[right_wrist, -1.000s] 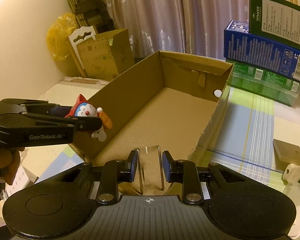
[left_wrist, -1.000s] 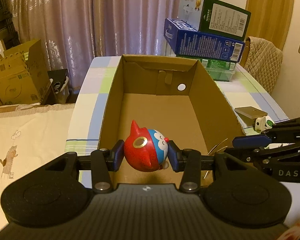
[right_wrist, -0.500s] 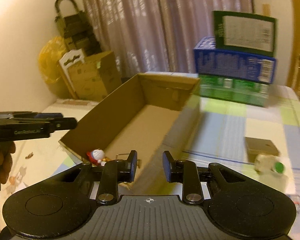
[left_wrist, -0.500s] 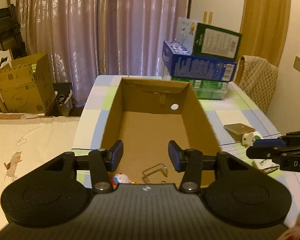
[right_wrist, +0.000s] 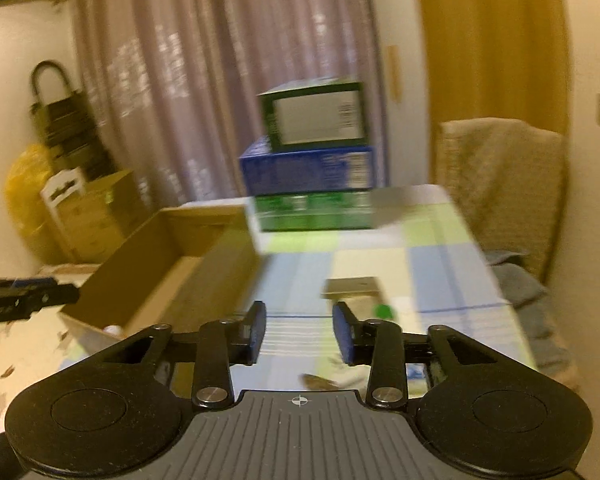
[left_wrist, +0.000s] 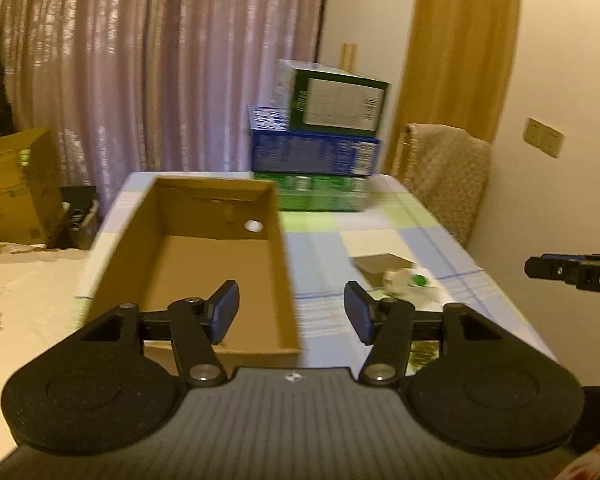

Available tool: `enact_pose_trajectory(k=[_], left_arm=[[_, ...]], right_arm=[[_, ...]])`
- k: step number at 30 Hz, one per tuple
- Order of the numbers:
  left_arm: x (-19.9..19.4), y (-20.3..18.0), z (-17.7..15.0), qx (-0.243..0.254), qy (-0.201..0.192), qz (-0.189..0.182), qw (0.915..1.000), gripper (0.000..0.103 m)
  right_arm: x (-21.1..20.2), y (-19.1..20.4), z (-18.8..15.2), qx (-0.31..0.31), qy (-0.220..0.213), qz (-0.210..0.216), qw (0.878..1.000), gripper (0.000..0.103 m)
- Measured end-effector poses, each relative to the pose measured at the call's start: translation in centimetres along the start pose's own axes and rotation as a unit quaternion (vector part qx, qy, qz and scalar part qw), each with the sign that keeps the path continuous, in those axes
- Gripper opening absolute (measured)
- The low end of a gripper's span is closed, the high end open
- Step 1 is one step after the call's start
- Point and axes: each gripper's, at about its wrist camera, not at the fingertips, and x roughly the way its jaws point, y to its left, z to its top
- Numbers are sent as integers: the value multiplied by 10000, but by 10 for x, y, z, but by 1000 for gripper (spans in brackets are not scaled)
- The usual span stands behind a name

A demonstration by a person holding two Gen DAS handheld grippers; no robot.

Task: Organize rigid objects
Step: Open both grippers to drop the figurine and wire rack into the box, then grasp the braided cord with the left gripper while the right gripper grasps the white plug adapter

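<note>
The left gripper (left_wrist: 291, 311) hangs over the near end of the open brown cardboard box (left_wrist: 204, 264), its jaws opening with nothing between them. The right gripper (right_wrist: 299, 332) is over the checked tablecloth (right_wrist: 440, 264), jaws opening too, empty. Just ahead of it lie a flat tan block (right_wrist: 354, 287) and a blurred white object with a green cap (right_wrist: 385, 311), outside the box.

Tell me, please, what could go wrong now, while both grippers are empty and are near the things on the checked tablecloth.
1. The right gripper, jaws opening and empty, faces a white item with a green cap lying close against a flat brown block; a pinch may catch both.
2. Both views are blurred, so aiming may be off.
3. The cardboard box stands close by; a gripper could knock its wall.
</note>
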Motion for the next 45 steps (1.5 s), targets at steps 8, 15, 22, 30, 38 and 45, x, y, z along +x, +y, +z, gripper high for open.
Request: enact_pose_trajectory(k=[8,15,22,30,38,45], left_arm=[[23,-56,-24,178,324,-517,9980,58],[54,-87,-49,381,630,-612,9954,59],[88,-110,-64,569,909,-729,9916,59],[128,-136,-67,871,1035,-877,9869,54],[166,-164,-73,1607,970,-953,9776,38],[194,-168,-84,2039,999,-847,9702,29]], right_arm=[[-26,-46,-21,292,23,-410,9987,52],[-25,-64,-38,303,199,-583,9976,54],[-5,-77,-49,133,368,-651,9971,55],[23,-97,-60,160,689,-550,9960,55],[48,-114,-65,208,892,-492,9946,55],[66,-120,-68,223,1022,-467,9934,55]])
